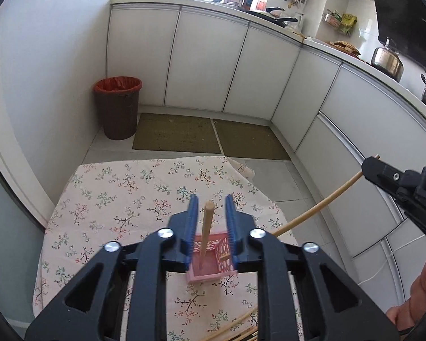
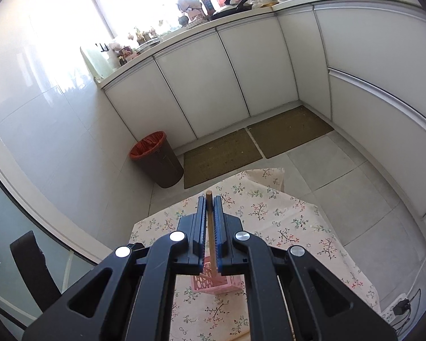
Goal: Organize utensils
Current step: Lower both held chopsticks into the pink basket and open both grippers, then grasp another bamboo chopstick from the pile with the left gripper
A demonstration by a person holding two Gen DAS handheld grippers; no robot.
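Note:
A pink perforated utensil basket point(image 1: 210, 264) stands on the floral tablecloth point(image 1: 122, 193). One wooden chopstick point(image 1: 206, 233) stands upright in it. My left gripper point(image 1: 211, 207) is open, its blue fingers on either side of that chopstick without touching it. My right gripper point(image 2: 210, 201) is shut on a second chopstick point(image 2: 211, 236), whose lower end points down into the basket point(image 2: 213, 282). In the left wrist view the right gripper point(image 1: 369, 167) holds this chopstick point(image 1: 321, 204) slanting from the upper right down behind my left gripper. Several loose chopsticks point(image 1: 235, 329) lie at the bottom edge.
A brown bin point(image 1: 118, 108) with a red liner stands on the floor by the wall. Two mats point(image 1: 179, 135) lie before the white cabinets point(image 1: 207, 62). A power strip point(image 2: 394, 311) lies on the floor at the right. A dark chair point(image 2: 31, 264) stands at the left.

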